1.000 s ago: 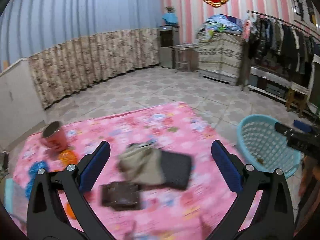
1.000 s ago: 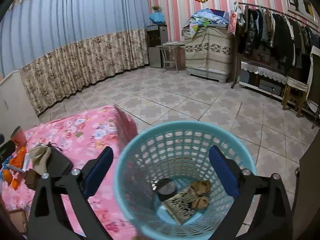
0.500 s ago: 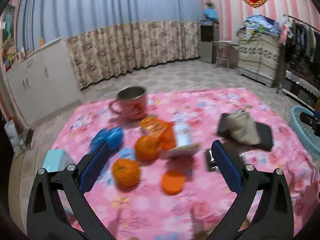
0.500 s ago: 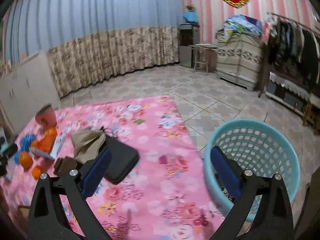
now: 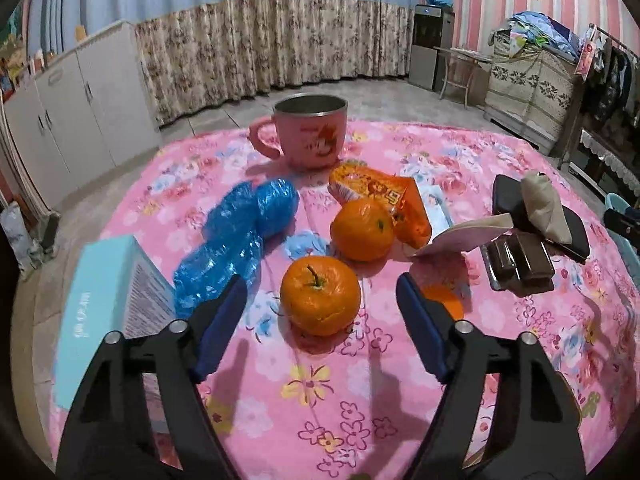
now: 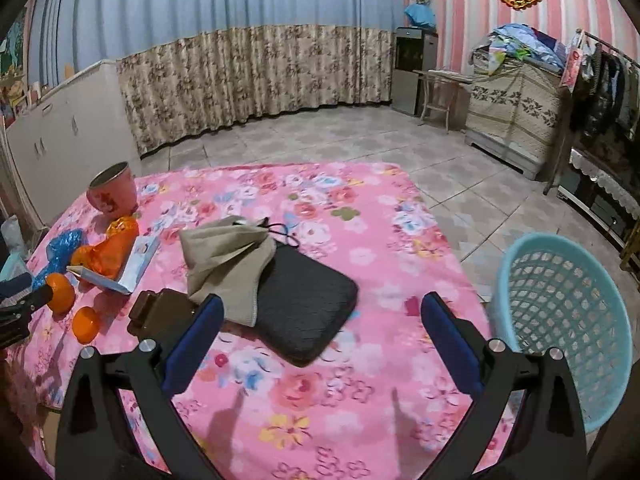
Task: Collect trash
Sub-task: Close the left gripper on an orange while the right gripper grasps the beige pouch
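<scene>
1. The left gripper (image 5: 320, 304) was closing its jaws around the nearest orange (image 5: 320, 295), pads not yet touching it.
2. The right gripper (image 6: 322, 330) stood wide open, holding nothing.
3. The teal basket (image 6: 560, 320) sat at its three o'clock.

surface: table (image 5: 360, 412) under pink floral cloth, tiled floor (image 6: 320, 136) around it
far side: pink mug (image 5: 310, 132), upright
left: blue crumpled plastic (image 5: 236, 240); light blue box (image 5: 100, 312) at the left edge
middle: two oranges, near one (image 5: 320, 300), far one (image 5: 362, 229); orange snack wrapper (image 5: 384, 196) touching the far orange; half peel or orange piece (image 5: 444, 300), partly hidden
right: white card (image 5: 460, 236); brown tray (image 5: 520, 264); black pad (image 6: 304, 304) with beige cloth pouch (image 6: 228, 260) on it
floor: teal mesh basket (image 6: 568, 304) just beside the table's right edge
</scene>
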`<action>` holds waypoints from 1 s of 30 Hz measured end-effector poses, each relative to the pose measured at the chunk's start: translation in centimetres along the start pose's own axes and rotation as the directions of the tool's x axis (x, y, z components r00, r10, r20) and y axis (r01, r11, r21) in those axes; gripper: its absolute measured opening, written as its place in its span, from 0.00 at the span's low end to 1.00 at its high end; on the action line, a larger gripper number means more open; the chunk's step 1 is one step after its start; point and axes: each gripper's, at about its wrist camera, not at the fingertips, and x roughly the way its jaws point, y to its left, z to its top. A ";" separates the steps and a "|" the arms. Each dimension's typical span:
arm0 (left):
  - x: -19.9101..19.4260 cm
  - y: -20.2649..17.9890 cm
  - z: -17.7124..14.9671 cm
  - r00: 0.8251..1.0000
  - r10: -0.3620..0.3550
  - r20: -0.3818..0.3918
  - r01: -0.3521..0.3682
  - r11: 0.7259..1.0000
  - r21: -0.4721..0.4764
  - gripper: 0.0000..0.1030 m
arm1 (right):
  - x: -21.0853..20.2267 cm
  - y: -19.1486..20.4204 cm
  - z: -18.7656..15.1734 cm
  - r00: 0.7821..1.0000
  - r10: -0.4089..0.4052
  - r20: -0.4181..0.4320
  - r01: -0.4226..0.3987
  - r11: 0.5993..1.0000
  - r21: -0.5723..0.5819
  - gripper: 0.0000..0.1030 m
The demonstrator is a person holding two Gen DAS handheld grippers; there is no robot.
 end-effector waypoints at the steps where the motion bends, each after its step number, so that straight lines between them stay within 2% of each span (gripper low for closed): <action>1: 0.2 0.0 0.0 1.000 -0.002 -0.005 0.002 1.000 0.001 0.68 | 0.3 0.3 0.0 1.000 0.005 -0.005 -0.005 1.000 -0.004 0.94; 2: 0.6 0.0 0.0 1.000 -0.003 -0.013 0.003 1.000 0.001 0.67 | 0.5 0.6 0.0 1.000 0.009 -0.009 -0.009 1.000 -0.008 0.94; 3: 0.8 0.0 0.1 1.000 -0.006 -0.017 0.006 1.000 -0.001 0.63 | 0.7 0.9 0.1 1.000 0.014 -0.012 -0.014 1.000 -0.016 0.94; 4: 1.1 -0.1 0.1 1.000 -0.017 -0.024 0.017 1.000 -0.002 0.53 | 0.8 1.1 0.1 1.000 0.018 -0.013 -0.018 1.000 -0.022 0.94; 5: 1.5 -0.1 0.2 0.999 -0.036 -0.037 0.036 0.999 -0.004 0.49 | 0.8 1.4 0.1 1.000 0.021 -0.013 -0.021 0.999 -0.030 0.94; 7: 1.5 -0.1 0.2 0.999 -0.022 -0.028 0.022 1.000 -0.002 0.42 | 1.0 2.0 0.2 1.000 0.014 -0.015 -0.015 0.999 -0.048 0.94; 12: 1.4 0.0 0.5 0.998 -0.051 -0.031 0.050 0.999 -0.021 0.40 | 1.8 2.5 0.6 0.999 0.034 -0.022 -0.035 0.998 -0.061 0.94; 18: -0.5 -0.4 1.9 0.997 -0.038 0.063 0.040 0.999 -0.031 0.40 | 3.4 4.1 1.5 0.996 0.079 -0.044 -0.083 0.991 -0.103 0.94; 23: -1.2 -1.2 2.9 0.995 -0.028 0.094 0.031 0.999 -0.026 0.40 | 4.6 6.0 2.2 0.995 0.090 -0.050 -0.095 0.990 -0.106 0.93; 24: -1.2 -1.3 3.0 0.995 -0.030 0.094 0.032 0.999 -0.026 0.40 | 5.0 6.3 2.3 0.994 0.091 -0.054 -0.097 0.990 -0.102 0.89; 27: -0.9 -1.7 3.3 0.995 -0.039 0.093 0.042 0.999 -0.031 0.40 | 6.0 6.7 2.4 0.991 0.105 -0.079 -0.112 0.990 -0.089 0.66; 29: -0.7 -1.8 3.4 0.995 -0.041 0.089 0.045 0.998 -0.036 0.40 | 6.5 6.9 2.3 0.986 0.133 -0.098 -0.140 0.987 -0.073 0.57; 30: -0.6 -1.8 3.5 0.995 -0.041 0.089 0.045 0.998 -0.039 0.40 | 6.7 7.0 2.2 0.985 0.140 -0.102 -0.148 0.986 -0.076 0.48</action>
